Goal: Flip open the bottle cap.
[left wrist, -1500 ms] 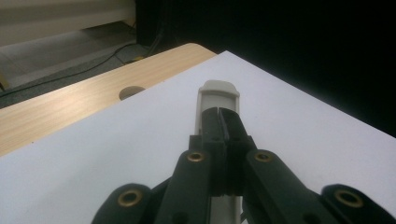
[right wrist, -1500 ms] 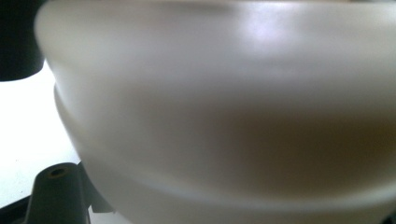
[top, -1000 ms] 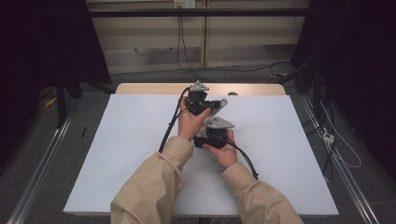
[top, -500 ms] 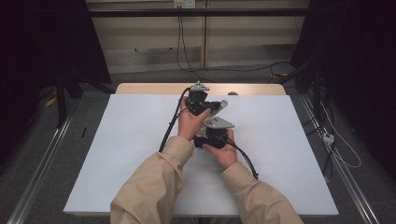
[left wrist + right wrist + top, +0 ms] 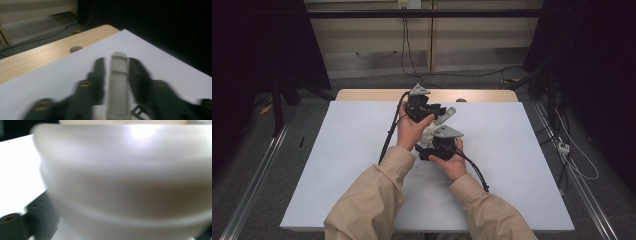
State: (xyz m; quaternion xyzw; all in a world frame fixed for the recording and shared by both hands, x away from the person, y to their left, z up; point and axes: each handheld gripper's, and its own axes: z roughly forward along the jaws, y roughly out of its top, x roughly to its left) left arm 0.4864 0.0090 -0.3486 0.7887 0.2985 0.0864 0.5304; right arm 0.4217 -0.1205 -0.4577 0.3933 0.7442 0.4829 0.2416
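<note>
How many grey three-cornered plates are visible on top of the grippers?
2. One grey three-cornered plate tops the left gripper near the table's far edge; the other grey plate tops the right gripper, nearer the person.

white table (image 5: 337, 165) bare, grippers (image 5: 432, 127) crowd centre — flanks open

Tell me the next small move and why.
Probably draw the left gripper back off the grey strip: its jaws have just been opening and stand apart beside it, while the right gripper seems to hold the white body.
</note>
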